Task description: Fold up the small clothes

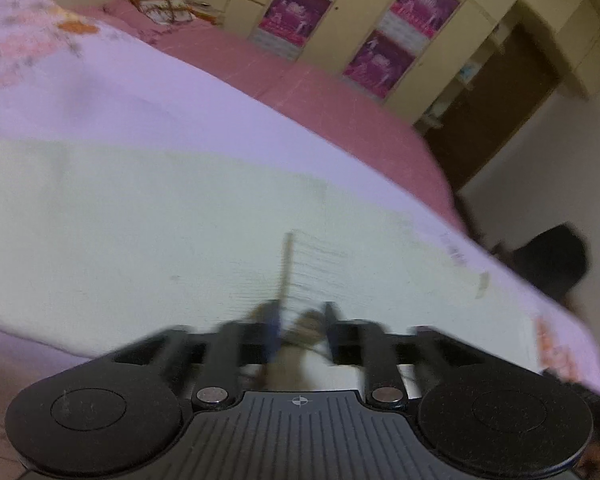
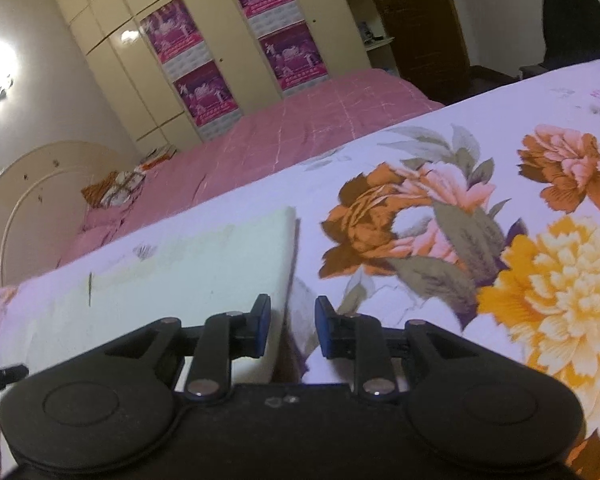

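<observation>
A pale green garment (image 1: 140, 220) lies flat on the floral bedsheet (image 1: 112, 92). In the left wrist view my left gripper (image 1: 302, 330) is blurred and low over the garment's near edge. Its fingers (image 1: 274, 332) stand apart, with a brownish bit of the edge in the gap; no pad visibly presses on it. In the right wrist view the same garment (image 2: 180, 272) ends in a straight right edge. My right gripper (image 2: 292, 330) straddles that edge. Its blue pads (image 2: 263, 326) stand apart on either side of the cloth and do not touch it.
A pink bedspread (image 2: 300, 128) covers the bed's far half. An orange and white cloth pile (image 2: 114, 190) lies by the round headboard (image 2: 28, 184). Behind the bed stands a cream wardrobe with magenta posters (image 2: 204, 92). A dark chair (image 2: 572, 28) is beyond the bed's corner.
</observation>
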A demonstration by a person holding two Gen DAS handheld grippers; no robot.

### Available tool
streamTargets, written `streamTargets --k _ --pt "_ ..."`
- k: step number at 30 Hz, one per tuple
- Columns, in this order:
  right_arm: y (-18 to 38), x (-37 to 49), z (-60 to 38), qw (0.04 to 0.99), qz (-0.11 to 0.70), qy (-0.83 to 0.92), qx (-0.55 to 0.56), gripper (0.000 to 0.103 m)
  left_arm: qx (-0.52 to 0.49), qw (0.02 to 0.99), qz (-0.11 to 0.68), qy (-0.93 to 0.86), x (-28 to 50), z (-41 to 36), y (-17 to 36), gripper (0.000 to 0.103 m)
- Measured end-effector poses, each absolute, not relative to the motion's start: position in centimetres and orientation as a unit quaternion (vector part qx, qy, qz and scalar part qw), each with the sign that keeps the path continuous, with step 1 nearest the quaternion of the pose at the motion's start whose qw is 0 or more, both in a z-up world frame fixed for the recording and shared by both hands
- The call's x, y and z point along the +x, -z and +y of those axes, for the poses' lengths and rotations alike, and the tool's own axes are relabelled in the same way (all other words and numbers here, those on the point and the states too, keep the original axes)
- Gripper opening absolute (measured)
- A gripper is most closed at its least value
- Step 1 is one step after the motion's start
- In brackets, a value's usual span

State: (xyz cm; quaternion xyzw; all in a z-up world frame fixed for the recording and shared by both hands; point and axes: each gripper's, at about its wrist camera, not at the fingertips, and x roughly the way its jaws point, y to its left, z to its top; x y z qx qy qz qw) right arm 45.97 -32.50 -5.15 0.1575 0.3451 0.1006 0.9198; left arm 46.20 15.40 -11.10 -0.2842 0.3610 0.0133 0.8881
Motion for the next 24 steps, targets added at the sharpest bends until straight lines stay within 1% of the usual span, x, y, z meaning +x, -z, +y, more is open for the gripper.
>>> streamTargets --k 1,2,5,8,11,12,13,14,15,20,24 --pt "5.3 45.9 -32.4 0.919 0.347 -0.102 0.154 0.025 -0.285 0.889 0.359 -0.011 46.4 15.2 11.1 0.043" --pt "5.4 45.8 -32.3 0.919 0.348 -0.103 0.154 0.025 -0.274 0.892 0.36 -0.013 46.6 14.8 11.0 0.044" --pt "5.5 45.5 -32.5 0.917 0.347 -0.104 0.165 0.025 -0.258 0.896 0.361 -0.021 46.9 14.1 10.9 0.044" --pt "5.4 44.5 -33.0 0.916 0.345 -0.102 0.178 0.025 -0.266 0.896 0.355 -0.031 46.5 14.7 10.6 0.044" --pt "5.5 43.3 -33.4 0.914 0.346 -0.104 0.183 0.025 -0.275 0.886 0.372 -0.028 46.4 15.6 11.1 0.043" --pt "5.5 43.0 -33.4 0.914 0.347 -0.104 0.184 0.025 -0.279 0.884 0.373 -0.026 46.4 15.8 11.1 0.042" --pt "5.6 42.7 -33.4 0.913 0.347 -0.104 0.187 0.025 -0.286 0.881 0.375 -0.023 46.5 15.8 11.3 0.035" --pt "5.6 42.5 -33.5 0.912 0.346 -0.104 0.191 0.025 -0.297 0.876 0.379 -0.017 46.6 15.7 11.6 0.015" --pt "5.6 42.2 -33.5 0.912 0.345 -0.104 0.196 0.025 -0.308 0.869 0.387 -0.008 46.7 15.4 12.1 0.005" --pt "6.0 42.0 -32.7 0.91 0.35 -0.101 0.198 0.025 -0.317 0.875 0.366 0.001 46.3 14.7 12.0 0.004" --pt "5.8 42.3 -32.1 0.911 0.357 -0.115 0.173 0.018 -0.314 0.882 0.352 0.01 45.2 14.1 10.9 0.004"
